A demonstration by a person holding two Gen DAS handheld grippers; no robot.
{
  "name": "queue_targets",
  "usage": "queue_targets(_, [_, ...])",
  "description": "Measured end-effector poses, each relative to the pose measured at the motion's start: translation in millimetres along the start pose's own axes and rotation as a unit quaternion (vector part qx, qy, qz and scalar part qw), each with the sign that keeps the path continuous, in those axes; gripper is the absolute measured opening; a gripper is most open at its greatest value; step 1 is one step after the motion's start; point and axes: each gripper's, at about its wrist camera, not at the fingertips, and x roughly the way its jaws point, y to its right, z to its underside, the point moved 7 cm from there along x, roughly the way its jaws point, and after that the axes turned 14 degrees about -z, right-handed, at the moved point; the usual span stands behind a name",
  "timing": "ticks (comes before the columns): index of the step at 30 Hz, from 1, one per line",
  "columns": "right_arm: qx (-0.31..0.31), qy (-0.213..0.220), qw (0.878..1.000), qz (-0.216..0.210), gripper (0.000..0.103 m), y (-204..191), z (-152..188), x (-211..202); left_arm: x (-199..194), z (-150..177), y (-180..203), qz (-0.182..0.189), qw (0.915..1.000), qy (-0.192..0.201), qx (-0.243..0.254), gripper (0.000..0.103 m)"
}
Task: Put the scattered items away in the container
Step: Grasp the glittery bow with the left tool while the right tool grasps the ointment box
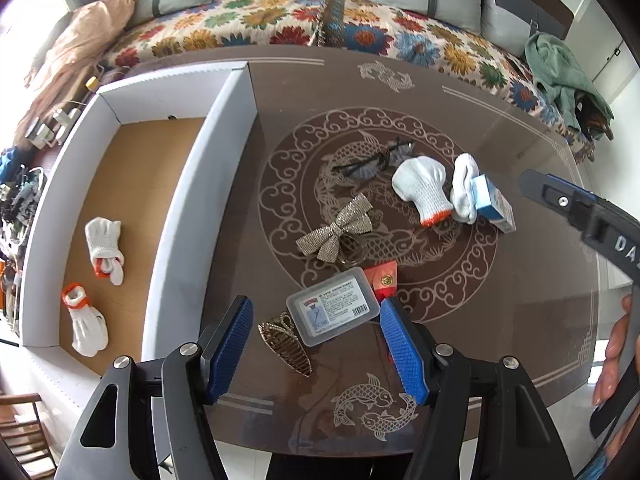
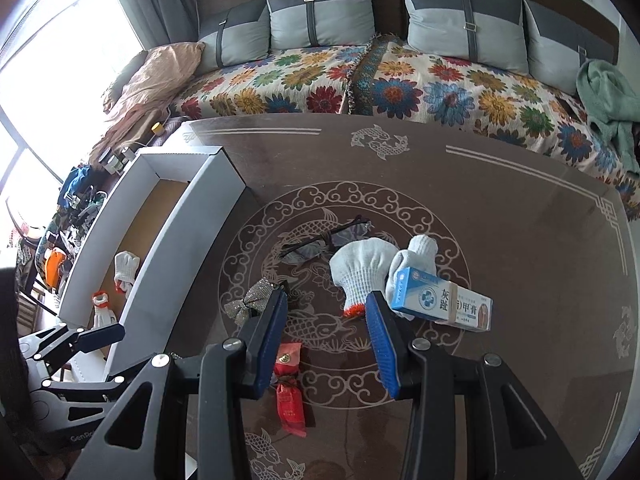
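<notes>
On the worktop [image 1: 520, 280], we hold the left claw [image 1: 316, 344] released over a clear plastic case [image 1: 332, 312], with a gold hair clip [image 1: 286, 344] just beside it. Our right claw [image 2: 328, 340] is also released, empty, near a white glove [image 2: 362, 272] and an ointment box [image 2: 440, 300]. Two gloves [image 1: 104, 248] already lie in the white box [image 1: 192, 208] at left. A glitter bow [image 1: 336, 232], glasses [image 1: 372, 160] and a red packet [image 2: 290, 400] remain out.

Table [image 1: 500, 280]: glossy, smooth, reflective. Box [image 1: 188, 240]: matt white card walls, brown cardboard floor. Gloves [image 1: 420, 190]: knit cloth. Case [image 1: 332, 312]: clear plastic. Fingers [image 1: 402, 354]: ribbed blue pads.
</notes>
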Motion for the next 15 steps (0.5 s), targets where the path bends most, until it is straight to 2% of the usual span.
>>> queue_targets(5, [0.014,-0.018,1.0,0.008,0.042,24,1,-7,9,-5,1,0.007,0.9999,-0.012,0.005,0.065])
queue_targets(10, [0.03,-0.035,0.999,0.02,0.042,52,2,-14,25,-13,9,0.031,0.9986,-0.03,0.03,0.065])
queue_targets(13, [0.055,-0.054,0.997,0.011,0.042,72,5,-10,36,-19,13,0.016,0.9979,-0.032,0.054,0.065])
queue_targets(15, [0.075,-0.067,0.995,0.007,0.042,85,8,-6,43,-22,18,0.019,0.997,-0.037,0.066,0.065])
